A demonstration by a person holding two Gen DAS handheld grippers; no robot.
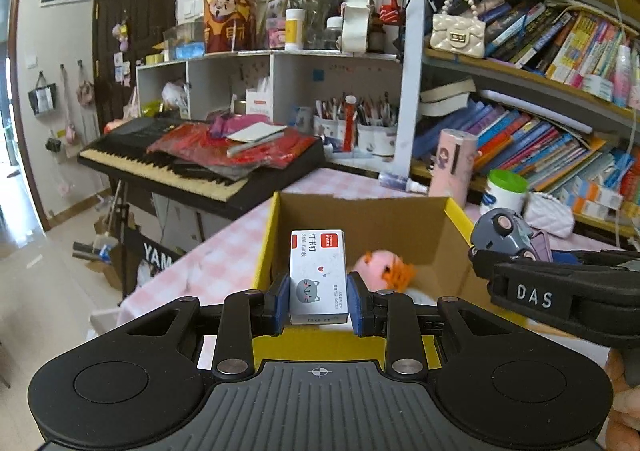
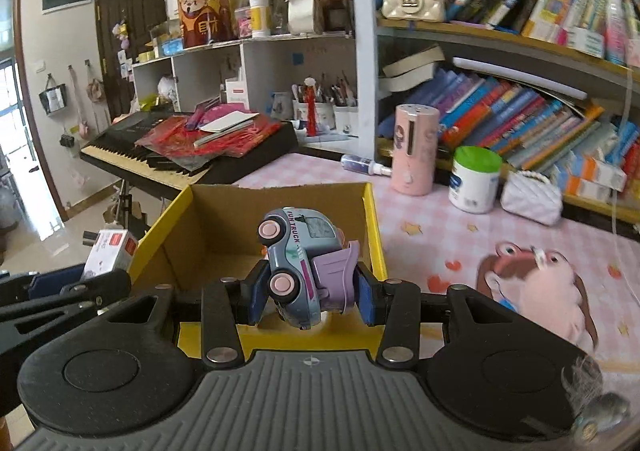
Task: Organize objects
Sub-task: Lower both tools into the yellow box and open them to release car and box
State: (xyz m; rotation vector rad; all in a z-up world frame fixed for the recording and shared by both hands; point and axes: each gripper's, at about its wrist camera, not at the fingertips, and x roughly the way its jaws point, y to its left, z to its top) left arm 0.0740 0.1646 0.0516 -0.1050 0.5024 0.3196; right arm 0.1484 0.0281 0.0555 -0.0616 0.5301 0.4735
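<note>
left gripper (image 1: 319, 293): clamped on a little white staple box (image 1: 318, 275), blue pads squeezing it from both sides, box standing upright with the cat drawing facing the camera

staple box spot: held up off everything, right over the near edge of the cardboard box (image 1: 420, 223), so basically straight ahead of the left gripper and just below it

right gripper (image 2: 308, 291): closed tight on a toy truck (image 2: 296, 263), pale blue with pink wheels and a purple bit at the back, tipped on its side between the pads

toy truck spot: in the air over the near yellow rim of the same box, dead ahead of the right gripper

cardboard box: open top, yellow outside, brown inside, sitting on the pink checked table (image 2: 440, 219) just past both grippers

inside the box: a pink plush (image 1: 380, 267) with an orange bit, lying on the floor of it, a little right of the left gripper's fingers

the two grippers: side by side, close, each one showing at the edge of the other's view

right of the right gripper: a pink bunny plush (image 2: 548, 291) lying on the table, well clear of the box
</note>
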